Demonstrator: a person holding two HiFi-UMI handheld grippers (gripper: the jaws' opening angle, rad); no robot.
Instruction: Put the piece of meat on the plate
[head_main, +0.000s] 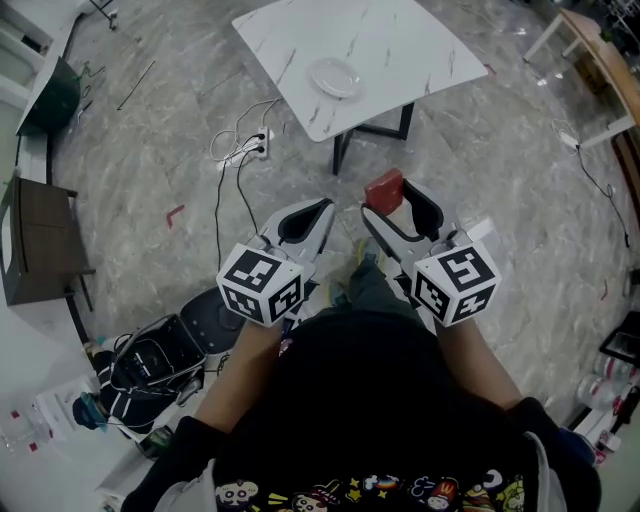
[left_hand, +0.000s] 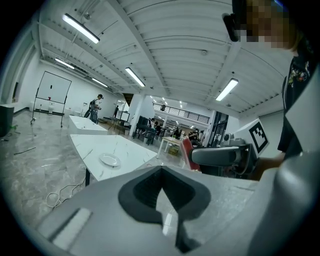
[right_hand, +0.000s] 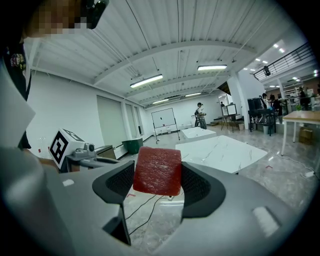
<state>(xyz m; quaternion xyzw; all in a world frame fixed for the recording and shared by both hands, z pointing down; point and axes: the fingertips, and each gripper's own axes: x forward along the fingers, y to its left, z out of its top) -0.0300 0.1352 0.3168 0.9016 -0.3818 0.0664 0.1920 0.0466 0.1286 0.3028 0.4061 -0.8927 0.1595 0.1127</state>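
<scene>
A red, square piece of meat (right_hand: 157, 171) sits between the pads of my right gripper (right_hand: 158, 186), which is shut on it and held in the air over the floor. The head view shows the meat (head_main: 384, 190) at the tip of the right gripper (head_main: 393, 200), short of the white marble table (head_main: 400, 50). A white plate (head_main: 335, 77) lies on that table, bare. My left gripper (head_main: 318, 212) hangs beside the right one, shut with nothing in it. In the left gripper view the plate (left_hand: 109, 160) is ahead on the table (left_hand: 132, 151), and the meat (left_hand: 187, 154) shows at the right.
A power strip with white cables (head_main: 245, 148) lies on the marble floor before the table. A dark cabinet (head_main: 40, 240) and a black bag (head_main: 150, 365) stand at the left. A wooden table (head_main: 605, 60) is at the far right. People stand in the distance.
</scene>
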